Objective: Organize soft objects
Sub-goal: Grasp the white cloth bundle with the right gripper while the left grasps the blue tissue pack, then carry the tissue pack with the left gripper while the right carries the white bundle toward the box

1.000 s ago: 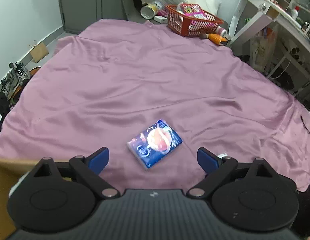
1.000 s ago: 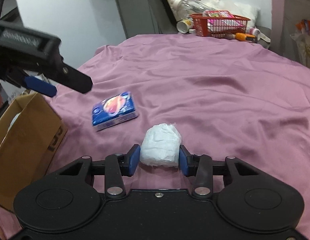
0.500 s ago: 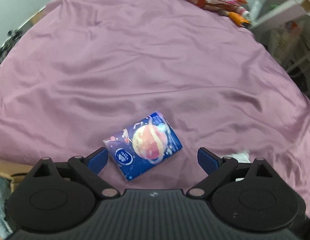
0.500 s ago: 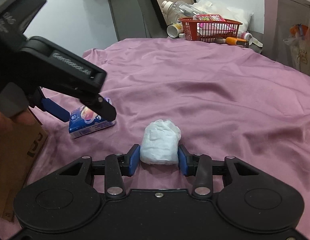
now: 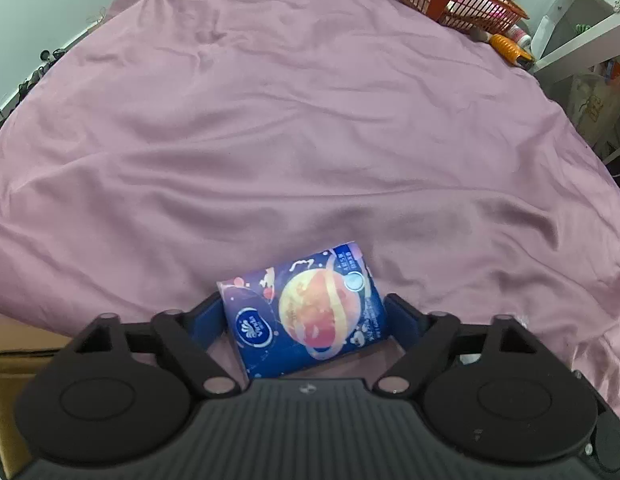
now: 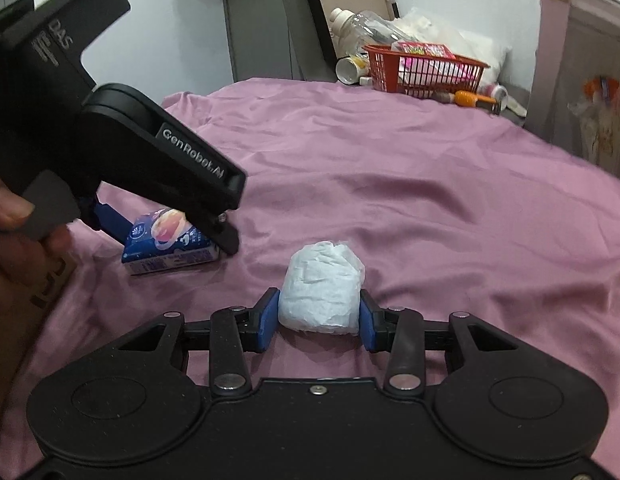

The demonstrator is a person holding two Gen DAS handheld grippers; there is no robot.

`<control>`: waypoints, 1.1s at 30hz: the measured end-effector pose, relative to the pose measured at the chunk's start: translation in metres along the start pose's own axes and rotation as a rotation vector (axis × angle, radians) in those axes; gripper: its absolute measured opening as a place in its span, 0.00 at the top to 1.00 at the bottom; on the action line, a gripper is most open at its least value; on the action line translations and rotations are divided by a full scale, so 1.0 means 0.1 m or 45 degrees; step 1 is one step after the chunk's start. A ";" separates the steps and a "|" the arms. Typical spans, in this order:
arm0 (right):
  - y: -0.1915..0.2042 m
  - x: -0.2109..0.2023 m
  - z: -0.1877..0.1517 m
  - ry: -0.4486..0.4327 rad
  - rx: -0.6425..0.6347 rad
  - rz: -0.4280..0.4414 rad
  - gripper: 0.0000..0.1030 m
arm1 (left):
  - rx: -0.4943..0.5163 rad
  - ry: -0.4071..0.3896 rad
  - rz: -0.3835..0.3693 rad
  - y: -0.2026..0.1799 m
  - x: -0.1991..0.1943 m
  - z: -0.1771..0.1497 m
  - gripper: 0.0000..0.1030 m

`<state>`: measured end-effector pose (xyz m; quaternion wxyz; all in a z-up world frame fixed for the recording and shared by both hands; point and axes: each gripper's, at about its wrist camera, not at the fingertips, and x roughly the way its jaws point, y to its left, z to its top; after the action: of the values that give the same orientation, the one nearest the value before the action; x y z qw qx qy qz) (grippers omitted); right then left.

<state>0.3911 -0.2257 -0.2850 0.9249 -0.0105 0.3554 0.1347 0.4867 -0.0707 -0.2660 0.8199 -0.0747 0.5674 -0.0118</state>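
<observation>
Left gripper (image 5: 304,320) is down over the blue tissue pack (image 5: 306,312), blue pads on either side of it, the pack lying flat on the purple sheet (image 5: 310,140) at the near edge of the bed. From the left wrist camera the pads look just beside the pack's edges, and whether they press on it or only bracket it I cannot tell. The right wrist camera gives the side angle that view lacks: the left gripper (image 6: 170,236) slants down from the left, a hand (image 6: 14,224) on its trigger (only fingers show), its fingers straddling the tissue pack (image 6: 170,248), which sits on the sheet (image 6: 429,184). Over on the right gripper (image 6: 318,320), the blue pads are pressed against both sides of a white crumpled wad (image 6: 319,288), a firm squeeze, the wad resting on the sheet just right of the tissue pack. That wad barely registers in the left camera, only a pale scrap behind the right linkage. A cardboard box (image 5: 6,364) sits at the near left, beside the bed edge; the right camera catches its side (image 6: 26,308) below the hand. At the far end, a red basket (image 5: 461,0) full of packets, seen from both cameras (image 6: 421,68), with an orange-handled tool (image 6: 469,99) lying just beside it.
</observation>
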 end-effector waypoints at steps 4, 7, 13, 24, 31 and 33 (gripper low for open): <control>0.03 0.02 0.05 -0.007 0.007 -0.028 0.61 | 0.004 -0.016 -0.035 0.07 -0.05 -0.04 0.22; 0.01 -0.02 0.08 -0.011 0.032 -0.068 0.62 | -0.022 -0.031 -0.090 0.12 -0.14 -0.05 0.22; 0.01 -0.25 0.13 -0.016 0.088 -0.164 0.62 | 0.017 -0.112 -0.204 0.15 -0.45 -0.15 0.22; 0.07 -0.79 0.14 -0.033 0.158 -0.178 0.62 | 0.064 -0.249 -0.244 0.28 -1.08 -0.45 0.22; 0.09 -1.14 0.10 -0.082 0.184 -0.168 0.62 | 0.068 -0.313 -0.212 0.39 -1.49 -0.68 0.22; 0.12 -1.26 0.09 -0.098 0.189 -0.149 0.62 | 0.077 -0.338 -0.207 0.40 -1.61 -0.75 0.22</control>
<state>0.3047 -0.2438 -0.1945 0.9424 0.0427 0.3274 0.0539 0.3571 -0.0224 -0.1474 0.8859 -0.0963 0.4457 -0.0852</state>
